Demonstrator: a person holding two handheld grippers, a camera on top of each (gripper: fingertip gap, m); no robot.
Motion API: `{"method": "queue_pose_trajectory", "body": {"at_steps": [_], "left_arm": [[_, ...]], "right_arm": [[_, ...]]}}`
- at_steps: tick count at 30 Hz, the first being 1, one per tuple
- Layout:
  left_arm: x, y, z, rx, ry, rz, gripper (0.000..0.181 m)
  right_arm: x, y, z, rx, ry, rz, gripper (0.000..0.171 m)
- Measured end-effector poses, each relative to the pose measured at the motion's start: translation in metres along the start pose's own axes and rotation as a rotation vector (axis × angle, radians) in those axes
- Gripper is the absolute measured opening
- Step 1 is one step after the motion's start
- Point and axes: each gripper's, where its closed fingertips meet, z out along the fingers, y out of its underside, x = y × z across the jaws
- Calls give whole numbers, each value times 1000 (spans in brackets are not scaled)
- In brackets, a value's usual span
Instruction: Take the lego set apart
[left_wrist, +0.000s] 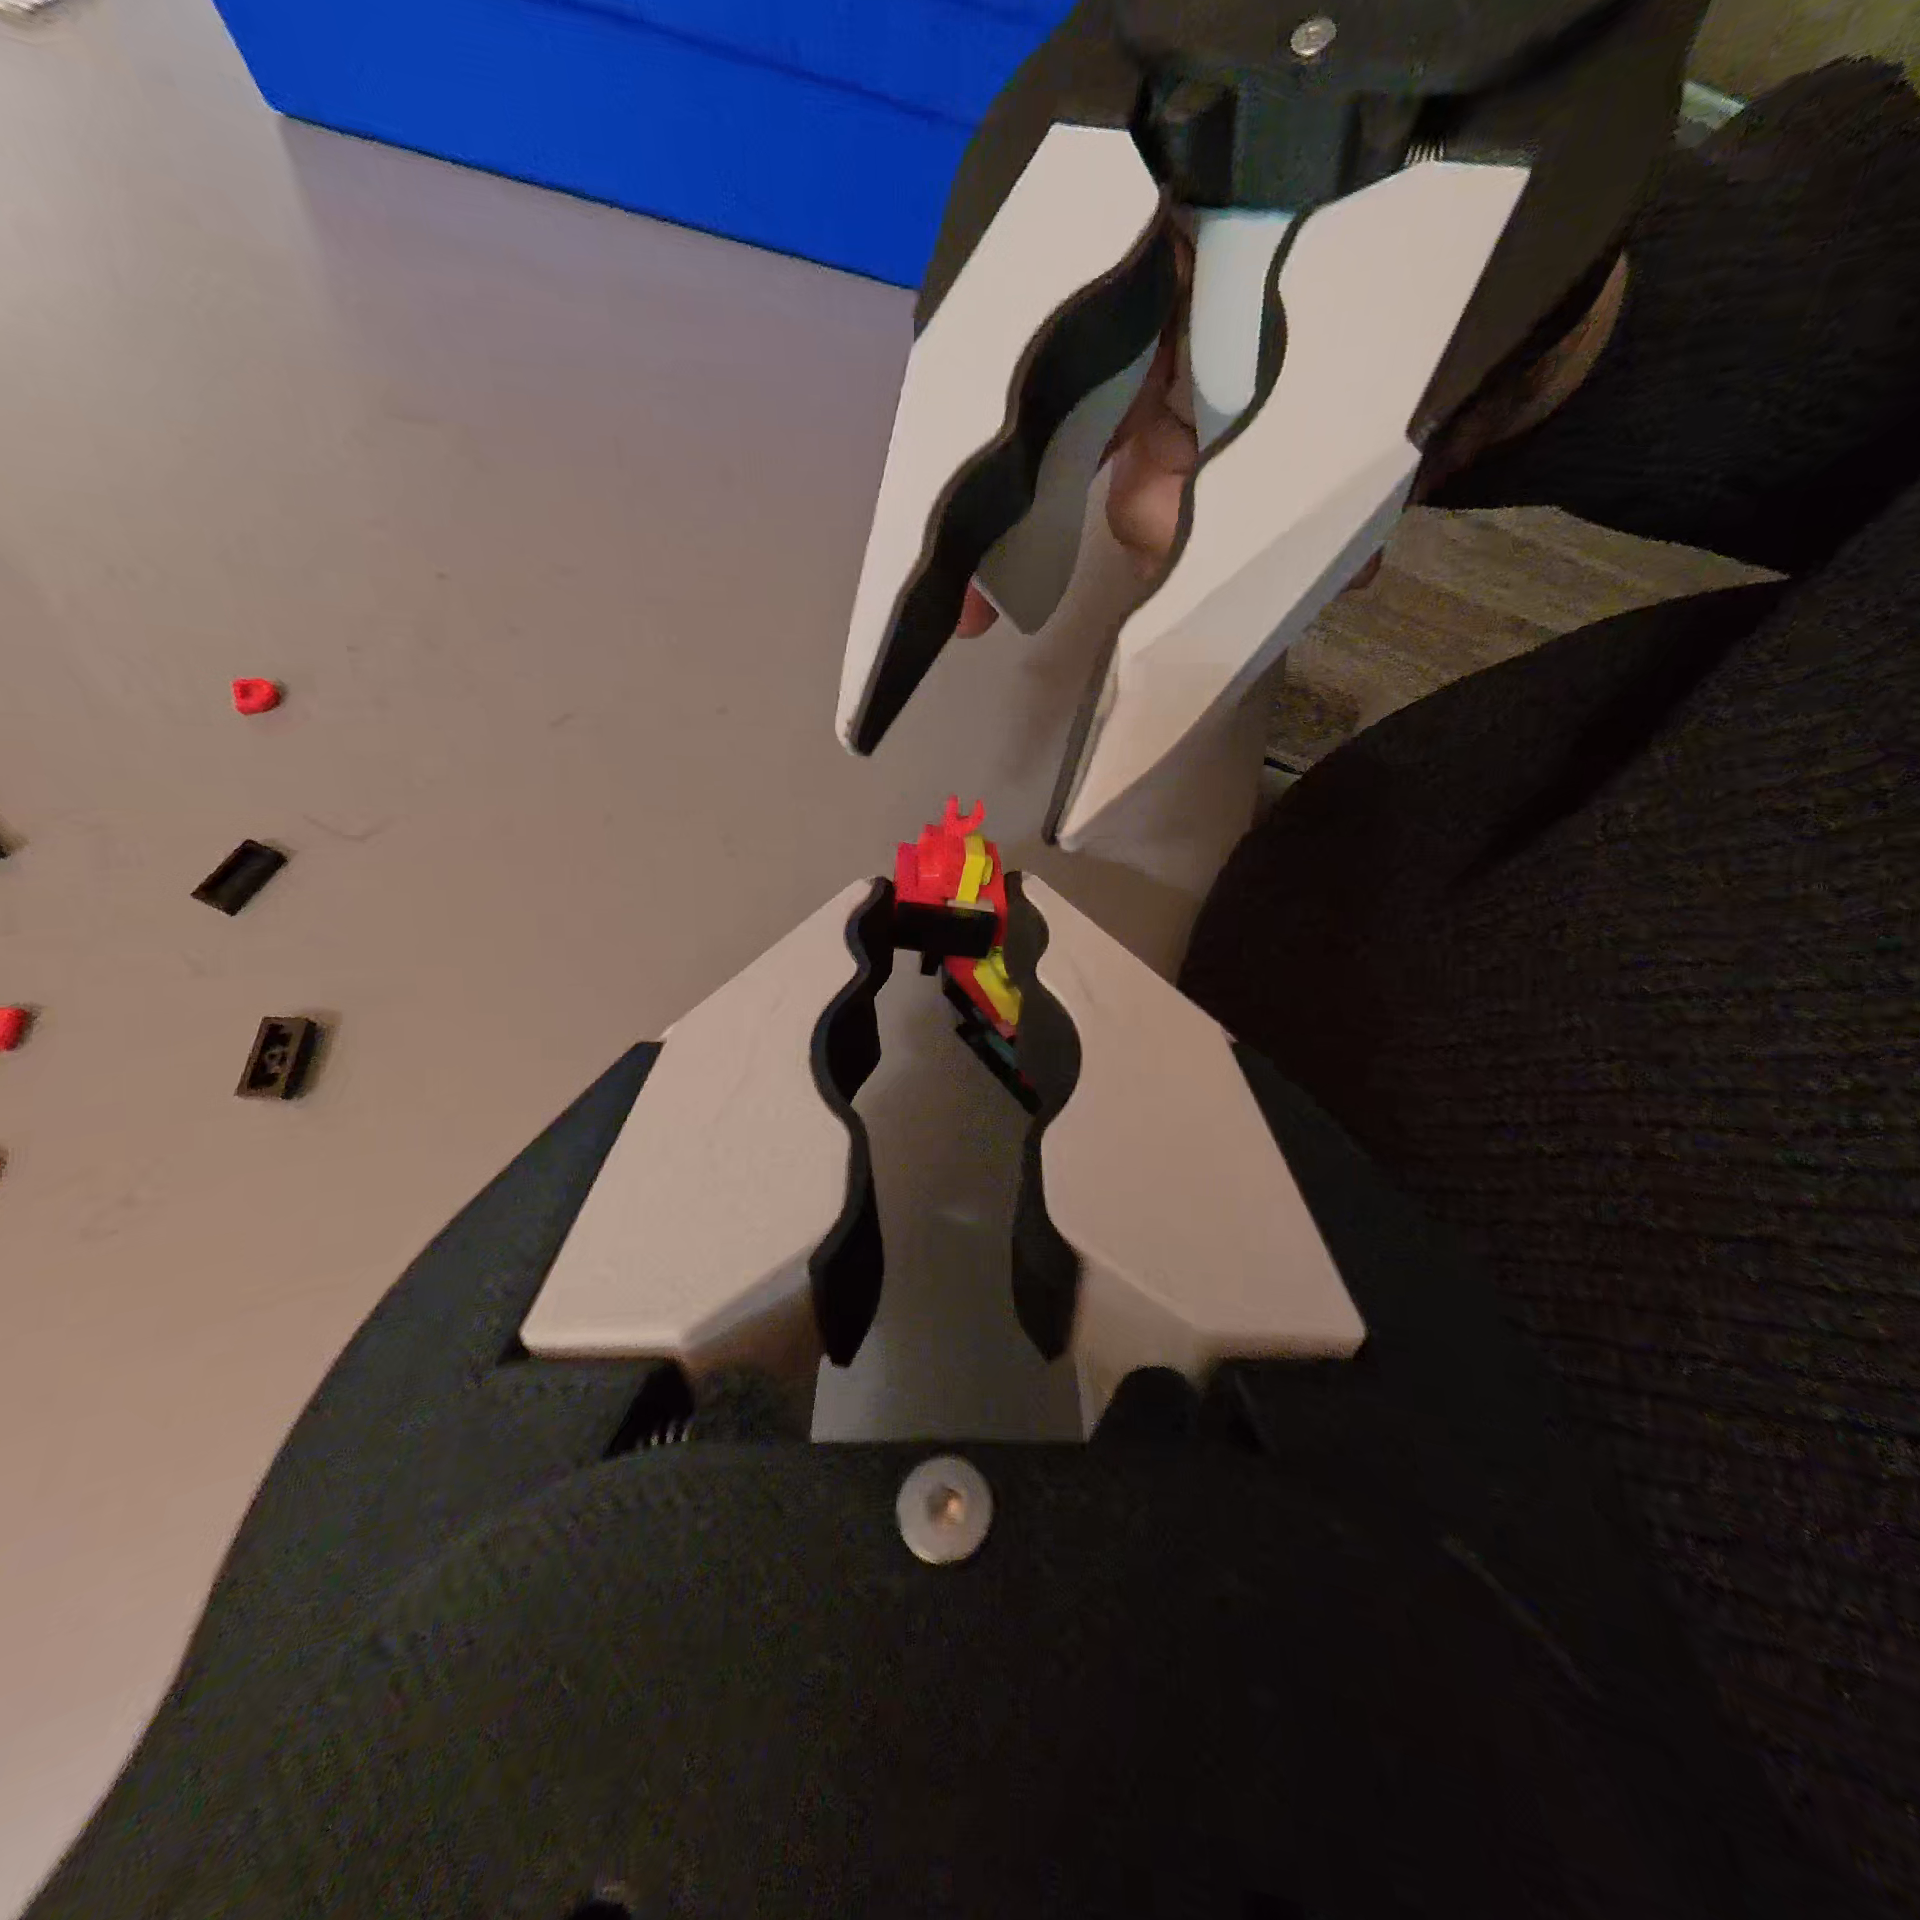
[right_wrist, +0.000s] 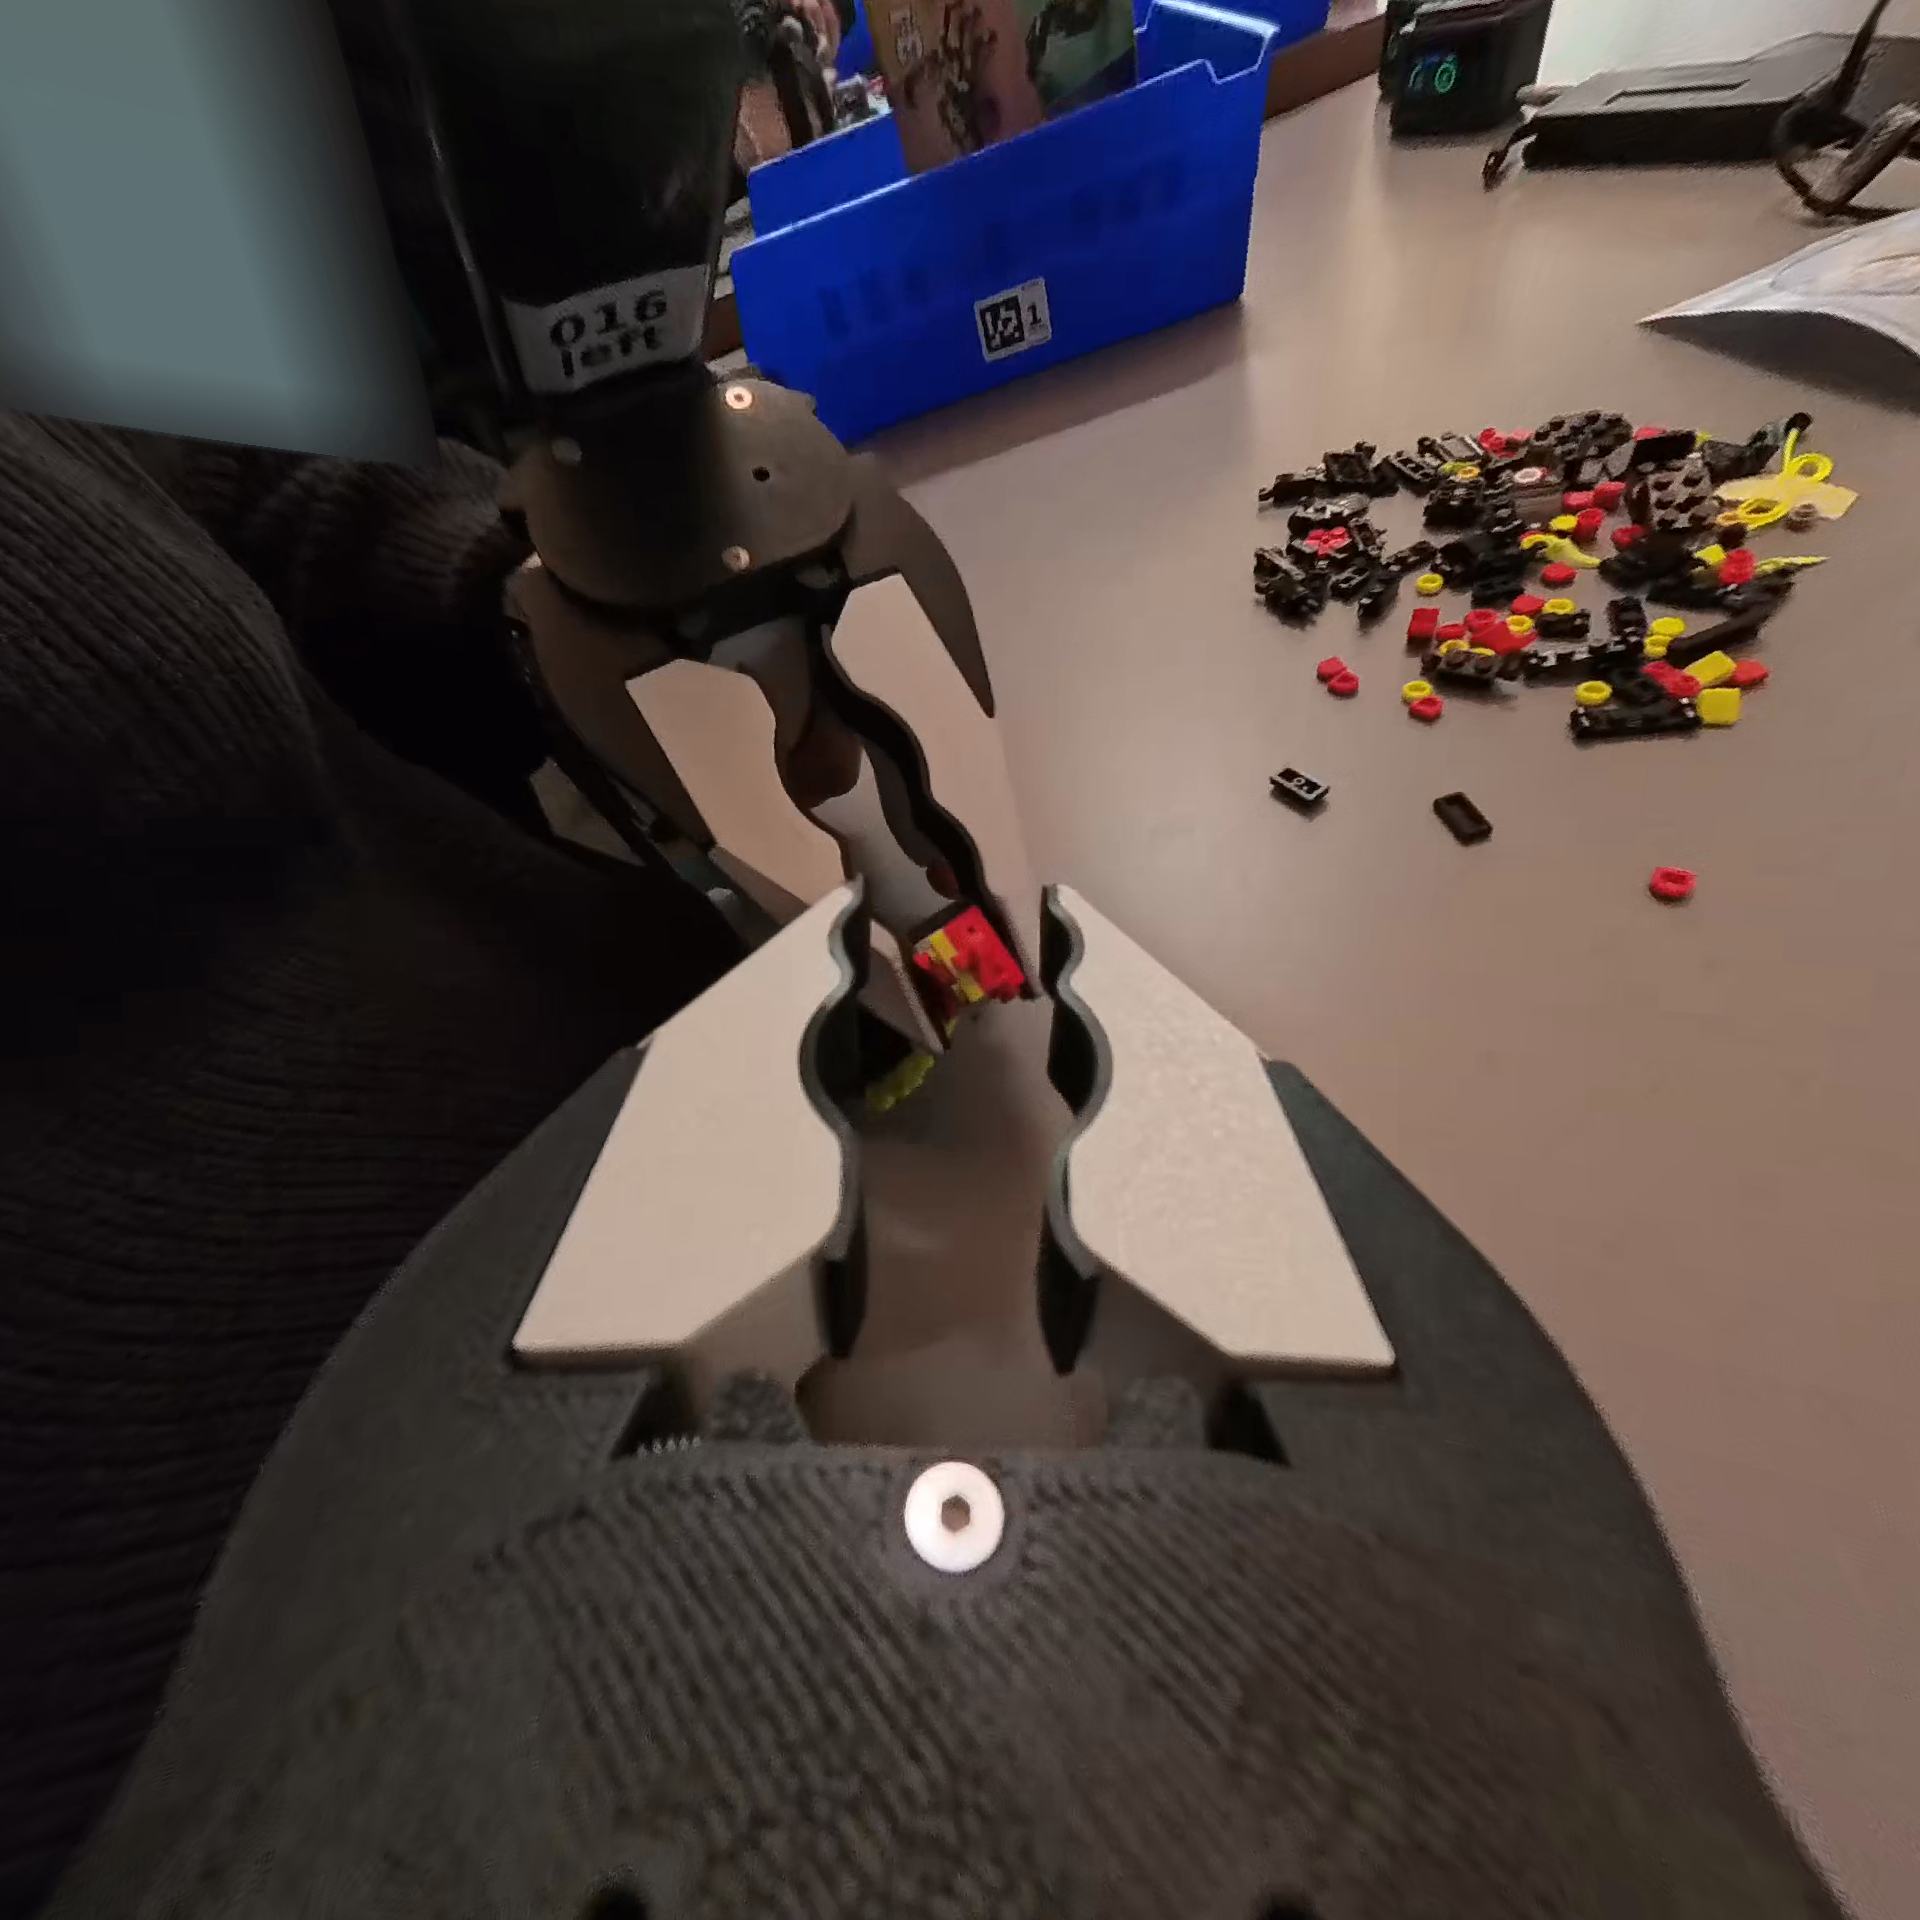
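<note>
**Risk: part loss or slip during separation**

The loose pieces (left_wrist: 255, 878) lie at far left on the table (left_wrist: 520, 520). At centre, the left gripper (left_wrist: 951, 894) is clenched on the lego set (left_wrist: 951, 883), held above the table. To the right, the right gripper (left_wrist: 961, 795) is released, close to the red top. A skewed pinch may twist the set free; a popped brick may drop off the near edge.

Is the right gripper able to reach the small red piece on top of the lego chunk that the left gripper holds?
Probably yes. The right gripper is open, its tips just short of the red piece, which sticks out past the left gripper. Nothing lies between them.
</note>
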Motion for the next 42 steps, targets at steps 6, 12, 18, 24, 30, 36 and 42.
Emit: {"method": "queue_pose_trajectory", "body": {"at_steps": [6, 12, 18, 24, 30, 36, 42], "left_arm": [[1, 1, -1, 0, 23, -14, 18], [10, 1, -1, 5, 56, 28, 18], [13, 3, 1, -3, 63, 54, 18], [10, 6, 4, -21, 46, 57, 37], [4, -2, -2, 24, 50, -4, 16], [5, -7, -11, 53, 146, -125, 13], [7, -3, -11, 28, 157, -104, 15]], "right_arm": [[4, 10, -2, -55, 32, -135, 26], [-6, 17, -4, -80, -40, -176, 18], [-10, 20, -2, -92, -50, -218, 7], [-5, 6, -7, -28, -51, -112, 4], [2, 7, -11, -21, -68, -4, 4], [1, 6, -11, -23, -80, -8, 5], [4, 7, -11, -30, -61, 9, 5]]}}
